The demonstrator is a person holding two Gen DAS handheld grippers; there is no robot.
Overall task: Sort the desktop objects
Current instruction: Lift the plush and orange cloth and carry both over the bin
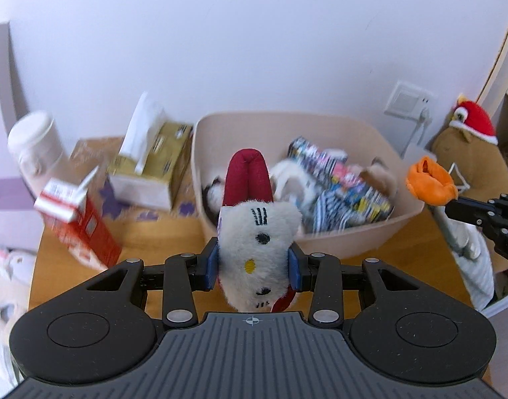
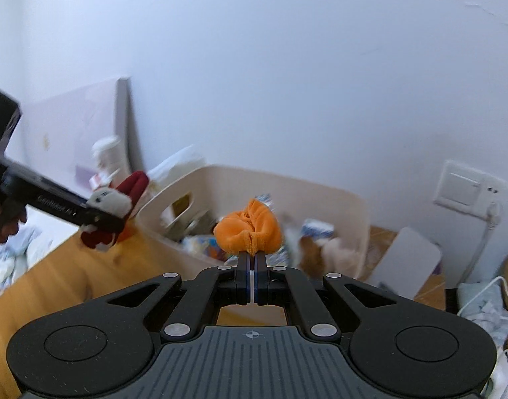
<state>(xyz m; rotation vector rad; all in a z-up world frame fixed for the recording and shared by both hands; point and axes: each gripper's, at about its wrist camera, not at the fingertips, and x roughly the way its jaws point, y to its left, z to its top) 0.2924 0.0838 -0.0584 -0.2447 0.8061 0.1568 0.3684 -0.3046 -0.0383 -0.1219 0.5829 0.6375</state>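
blurred lettering on left tongs (image 2: pixel 104 221), perhaps a brand, unreadable

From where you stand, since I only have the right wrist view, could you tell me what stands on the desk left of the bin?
Observer: A red and white carton stands nearest, tilted.
Operator: Anything behind it?
Observer: A gold tissue box beside the bin, tissue sticking up.
Operator: And the plush in the left gripper?
Observer: The left gripper is shut on the plush; it has a white face with a yellow nose.
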